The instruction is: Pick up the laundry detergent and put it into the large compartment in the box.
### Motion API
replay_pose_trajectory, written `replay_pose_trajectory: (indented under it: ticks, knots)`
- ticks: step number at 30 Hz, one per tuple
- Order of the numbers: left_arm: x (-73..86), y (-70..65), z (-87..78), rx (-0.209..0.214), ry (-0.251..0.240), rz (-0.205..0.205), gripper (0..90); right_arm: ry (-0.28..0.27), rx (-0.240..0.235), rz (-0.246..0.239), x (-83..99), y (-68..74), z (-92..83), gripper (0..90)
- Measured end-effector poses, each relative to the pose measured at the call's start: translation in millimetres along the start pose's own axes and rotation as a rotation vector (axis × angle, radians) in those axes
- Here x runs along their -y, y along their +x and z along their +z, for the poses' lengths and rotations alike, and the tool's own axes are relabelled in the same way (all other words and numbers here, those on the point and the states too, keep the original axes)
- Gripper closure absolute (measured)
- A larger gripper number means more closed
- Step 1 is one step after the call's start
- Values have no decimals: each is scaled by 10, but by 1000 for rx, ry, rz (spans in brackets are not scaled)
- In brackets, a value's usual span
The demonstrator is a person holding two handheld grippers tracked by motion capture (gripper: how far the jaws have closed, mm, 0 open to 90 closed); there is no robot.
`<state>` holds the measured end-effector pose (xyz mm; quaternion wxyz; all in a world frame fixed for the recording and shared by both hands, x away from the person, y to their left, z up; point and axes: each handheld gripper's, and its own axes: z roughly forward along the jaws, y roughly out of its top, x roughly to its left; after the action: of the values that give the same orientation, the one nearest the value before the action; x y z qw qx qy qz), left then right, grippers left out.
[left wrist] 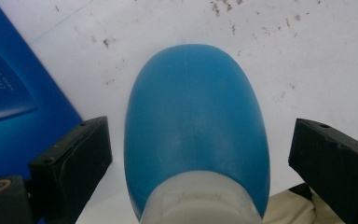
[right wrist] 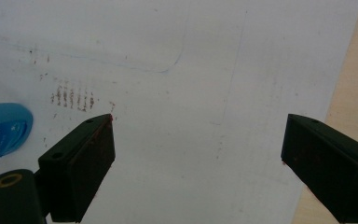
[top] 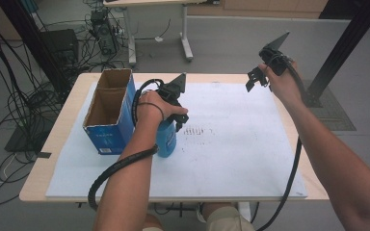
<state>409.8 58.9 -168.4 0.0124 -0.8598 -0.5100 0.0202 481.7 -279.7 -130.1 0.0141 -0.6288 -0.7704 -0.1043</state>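
Standing upright on the white sheet (top: 231, 144), the blue plastic bottle (top: 166, 139) is the thing in hand: smooth, rounded at the shoulders, oval in section, with a pale whitish collar at its neck in the left gripper view. It sits at the left part of the sheet, just beside the near end of a blue cardboard box (top: 110, 115), whose open top shows plain brown inner walls split into two compartments. The left gripper (top: 179, 118) hangs right over the bottle, its black blocky jaws spread wide on either side of the body with a clear gap on each flank, not pressing it. The sheet is matt and scuffed, with a patch of short brownish dashes (top: 196, 131) just to the right of the bottle. The right gripper (top: 256, 79) is held up above the far right part of the sheet, well apart from the bottle, its jaws also spread wide with nothing between them. Under the sheet runs a light wooden tabletop (top: 53, 144), its bare edge showing along the left.
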Motion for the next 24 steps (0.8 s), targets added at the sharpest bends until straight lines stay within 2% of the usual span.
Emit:
replay_pose_trajectory:
  ticks: [24]
  knots:
    - [0,-15,-26,0,-6,1,66,-2,-9,1,9,-24,-11,96]
